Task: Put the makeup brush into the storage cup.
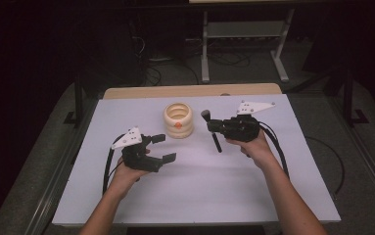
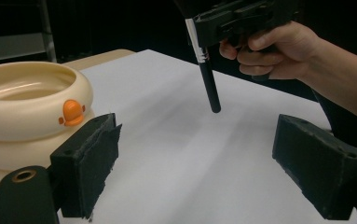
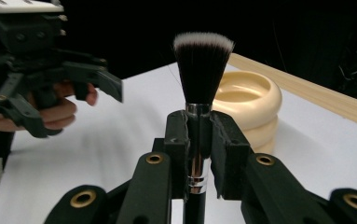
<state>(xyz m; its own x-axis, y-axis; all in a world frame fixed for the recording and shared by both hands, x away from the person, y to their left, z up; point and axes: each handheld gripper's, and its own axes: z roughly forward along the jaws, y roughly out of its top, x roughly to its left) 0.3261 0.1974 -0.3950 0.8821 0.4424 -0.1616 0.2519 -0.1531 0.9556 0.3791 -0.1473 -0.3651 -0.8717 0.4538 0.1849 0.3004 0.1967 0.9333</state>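
Note:
A makeup brush [image 1: 214,133] with a black handle, silver ferrule and white-tipped bristles [image 3: 202,63] is held off the table, bristles up. My right gripper [image 1: 212,126] is shut on it at the ferrule [image 3: 198,140]. A cream ringed pot [image 1: 178,120] with an orange duck emblem [image 2: 72,113] stands on the white table, left of the brush. To the pot's lower left my left gripper [image 1: 164,148] is open, its jaws [image 2: 204,168] wide apart over bare tabletop with nothing between them. The brush handle [image 2: 209,86] hangs in front of it.
The white board [image 1: 199,186] lies on a wooden table whose back edge [image 1: 190,91] shows. Black cables [image 1: 107,166] trail from both grippers. Beyond the table is a dark floor with a metal frame [image 1: 244,44] and cords.

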